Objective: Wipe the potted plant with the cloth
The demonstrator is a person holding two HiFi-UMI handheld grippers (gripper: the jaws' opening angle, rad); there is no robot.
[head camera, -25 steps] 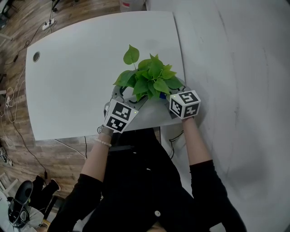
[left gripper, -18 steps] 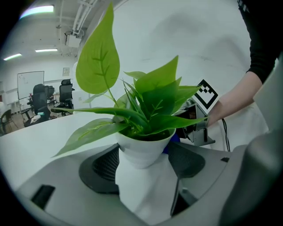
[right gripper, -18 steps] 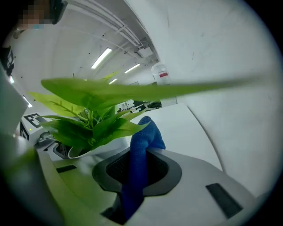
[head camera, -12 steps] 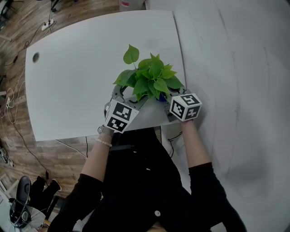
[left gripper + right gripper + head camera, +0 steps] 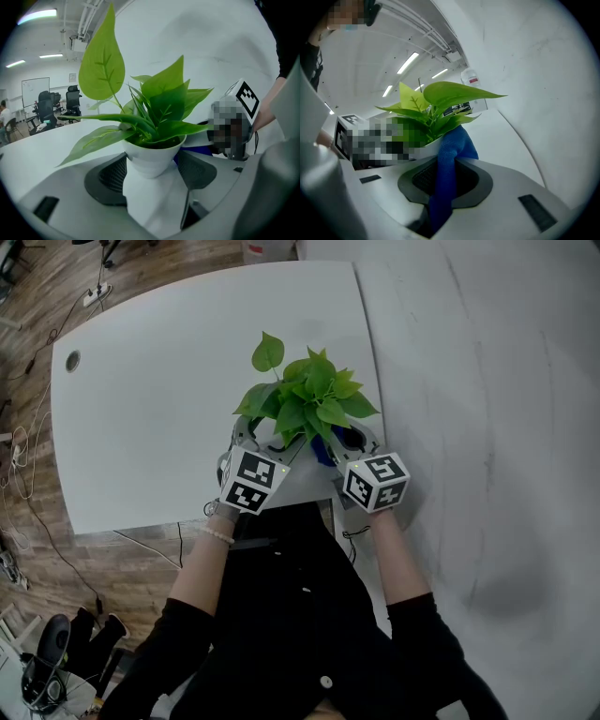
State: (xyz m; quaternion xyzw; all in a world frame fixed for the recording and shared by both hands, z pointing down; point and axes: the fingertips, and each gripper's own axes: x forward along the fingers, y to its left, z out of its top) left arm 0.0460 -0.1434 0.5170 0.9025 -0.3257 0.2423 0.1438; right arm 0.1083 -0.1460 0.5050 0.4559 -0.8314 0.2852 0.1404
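- Potted plant: green leaves, white pot. Upright on white bench, close to near edge and right-hand corner. Wide bare bench to left and beyond.
- Left tongs: clamped on pot, one jaw each side.
- Right tongs: pinching blue cloth; cloth top against pot rim, under leaves.
- Wall sign: red and white, print too small to read.

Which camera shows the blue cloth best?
The right gripper view: the blue cloth fills its middle, pinched between the right gripper's jaws. The head view shows only a small blue patch under the leaves; the left gripper view, a sliver behind the white pot.
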